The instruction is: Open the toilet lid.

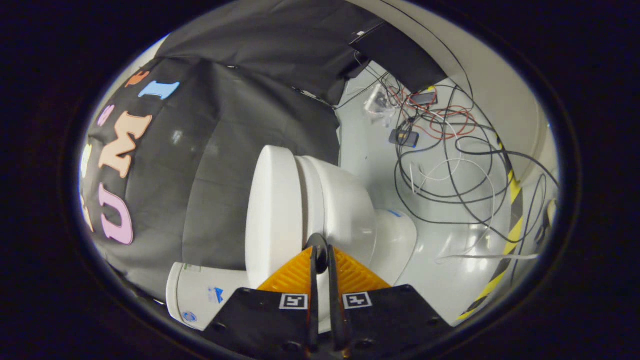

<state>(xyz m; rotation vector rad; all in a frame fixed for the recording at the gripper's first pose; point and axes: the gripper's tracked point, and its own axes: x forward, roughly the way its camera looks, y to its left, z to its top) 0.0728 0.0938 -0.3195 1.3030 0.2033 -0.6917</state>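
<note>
The toilet lid (272, 215) is standing just ahead of our fingers, and in this tilted view it is showing as a broad white disc seen almost from its edge. We are seeing it still closed against the seat (315, 200), with only a thin seam between the two. To the left of the lid, the black cloth wall (220, 150) is hanging behind it. Below the lid, the white tank (200, 295) of the toilet is lying beside our black gripper body, with small blue marks on it.

In the middle we are holding the gripper (320, 250), and its two orange fingers (295, 277) are coming together to a narrow point. The jaws are almost closed, with only a thin slit between them. The tips are reaching the place where the lid is meeting the seat, but we cannot tell if they are touching it or pressing on anything.

To the right of the fingers, the white bowl (350, 210) is curving away and its base (397, 235) is resting on the pale floor (450, 280). Further right, many black, white and red cables (450, 165) are lying loose on the floor, and a yellow and black striped tape (512, 225) is running along beyond them.
</note>
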